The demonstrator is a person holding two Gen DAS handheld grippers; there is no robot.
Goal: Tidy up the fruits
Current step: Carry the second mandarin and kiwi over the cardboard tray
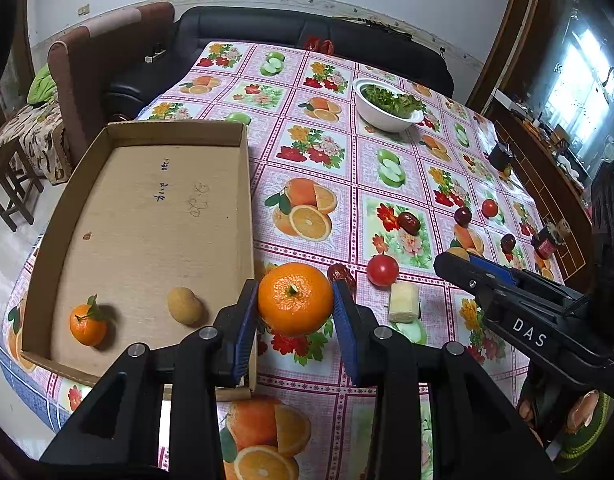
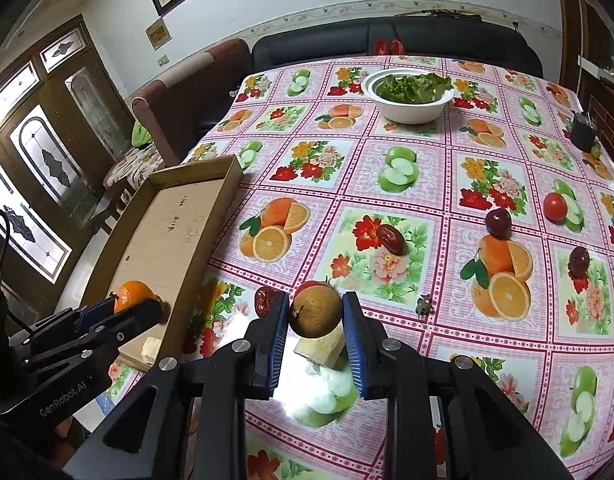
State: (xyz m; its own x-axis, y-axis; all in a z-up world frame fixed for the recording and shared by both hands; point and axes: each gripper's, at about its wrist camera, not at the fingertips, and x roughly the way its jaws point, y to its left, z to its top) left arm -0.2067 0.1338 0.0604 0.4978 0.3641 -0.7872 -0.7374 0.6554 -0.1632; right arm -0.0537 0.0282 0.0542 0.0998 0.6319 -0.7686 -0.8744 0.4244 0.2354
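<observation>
My left gripper (image 1: 294, 300) is shut on a large orange mandarin (image 1: 295, 298), held just right of the cardboard tray's wall (image 1: 249, 248). The tray holds a small mandarin with a leaf (image 1: 87, 324) and a tan longan (image 1: 184, 305). My right gripper (image 2: 315, 312) is shut on a brown longan (image 2: 315, 312), above the table. Below it lies a pale sugarcane piece (image 2: 321, 346), also in the left wrist view (image 1: 403, 302). A cherry tomato (image 1: 382, 270) and a red date (image 1: 341, 274) lie beside it.
More loose fruit lies on the fruit-print tablecloth: a date (image 2: 391, 239), dark plums (image 2: 497, 222) (image 2: 579, 262), a tomato (image 2: 555, 206). A white bowl of greens (image 2: 411, 98) stands at the back. A dark cup (image 2: 583, 132) stands at the far right edge. A sofa lies behind.
</observation>
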